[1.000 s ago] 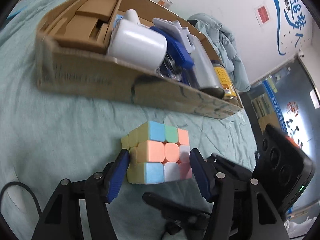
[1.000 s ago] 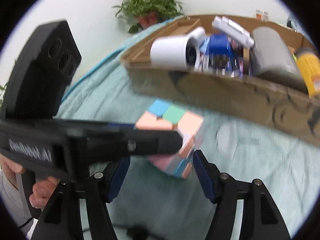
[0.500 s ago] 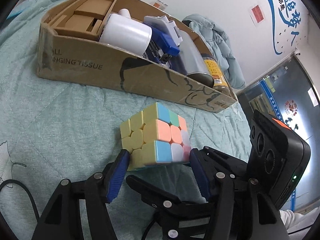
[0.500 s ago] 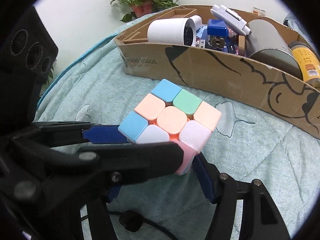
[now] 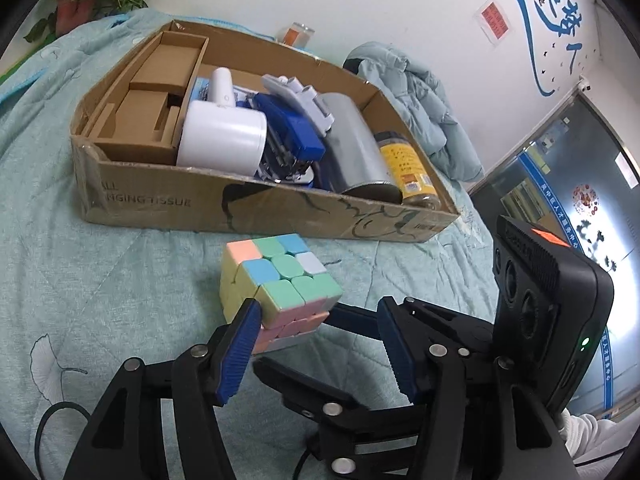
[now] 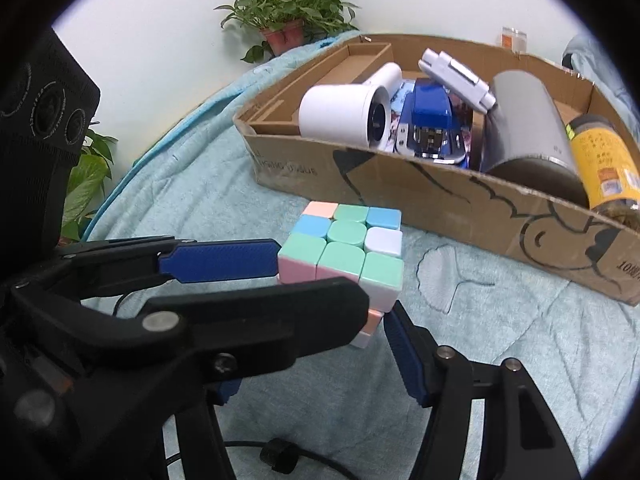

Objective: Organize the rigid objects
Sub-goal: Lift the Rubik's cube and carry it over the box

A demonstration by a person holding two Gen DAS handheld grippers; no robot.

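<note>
A pastel puzzle cube [image 5: 284, 276] [image 6: 348, 236] sits level, a green-centred face up, seemingly on the teal bedspread [image 5: 100, 280], just in front of the cardboard box [image 5: 280, 208] [image 6: 440, 200]. My left gripper [image 5: 317, 306] [image 6: 324, 280] reaches it from above. Its left pad overlaps the cube's near corner, while the right pad stands clear of it. My right gripper [image 6: 320, 314] [image 5: 294, 340] straddles the cube's lower part with its jaws closing. Its right pad tip meets the cube's bottom corner. The left gripper hides its other pad.
The box holds a white cylinder [image 5: 222, 142], a blue stapler [image 5: 292, 132], a grey canister [image 5: 352, 148] and a yellow-labelled jar [image 5: 404, 164]. A crumpled jacket [image 5: 416, 92] lies behind it and a potted plant [image 6: 288, 12] stands by the wall. A black cable [image 6: 280, 452] runs under my grippers.
The cube has gone from tilted, peach-centred face showing, to level with a green-centred face up. My left gripper has risen, and the cube now lies at its fingertips instead of between its pads.
</note>
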